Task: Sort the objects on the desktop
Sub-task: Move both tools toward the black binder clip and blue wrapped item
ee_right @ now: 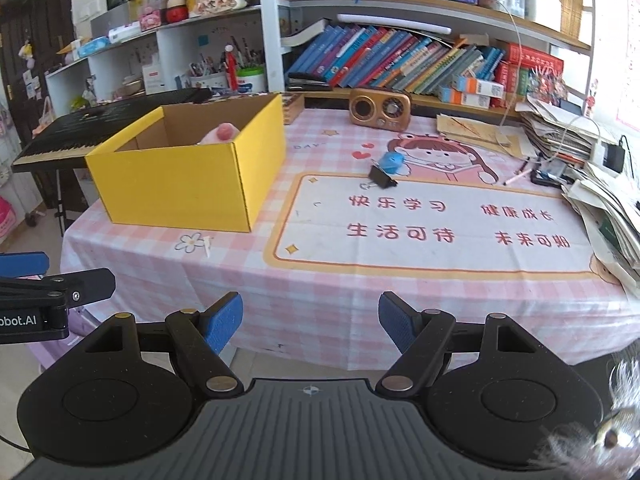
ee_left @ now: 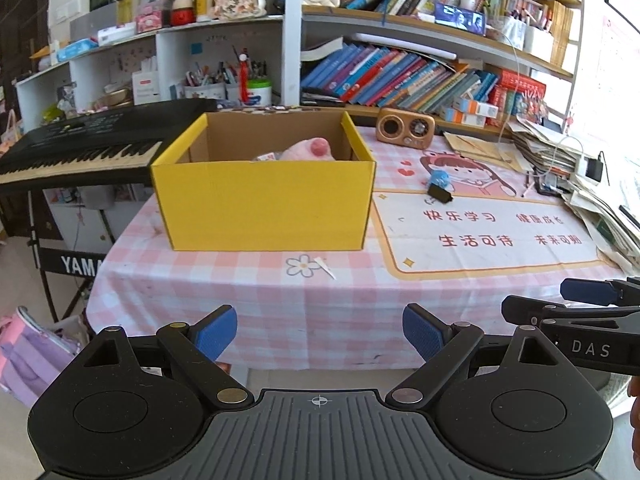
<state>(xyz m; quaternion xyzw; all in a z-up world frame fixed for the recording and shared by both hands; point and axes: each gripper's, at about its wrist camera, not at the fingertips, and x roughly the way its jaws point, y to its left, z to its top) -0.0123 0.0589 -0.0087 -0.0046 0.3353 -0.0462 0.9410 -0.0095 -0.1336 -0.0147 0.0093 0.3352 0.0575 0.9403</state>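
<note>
A yellow cardboard box (ee_left: 264, 204) (ee_right: 180, 184) stands open on the pink checked tablecloth, with a pink plush toy (ee_left: 310, 151) (ee_right: 222, 134) inside. Further right on the table lie a black binder clip (ee_left: 440, 195) (ee_right: 382, 178) and a small blue object (ee_left: 440, 178) (ee_right: 392, 162), touching each other. My left gripper (ee_left: 318, 334) is open and empty, held in front of the table's near edge. My right gripper (ee_right: 310, 322) is also open and empty, at the same edge. Each gripper shows at the side of the other's view.
A wooden retro radio (ee_left: 405, 128) (ee_right: 379, 107) stands at the back. Stacks of paper (ee_right: 600, 200) and a pen (ee_right: 518, 177) crowd the right side. A black keyboard (ee_left: 80, 148) sits left of the table. A small white scrap (ee_left: 326, 266) lies by the box. Bookshelves rise behind.
</note>
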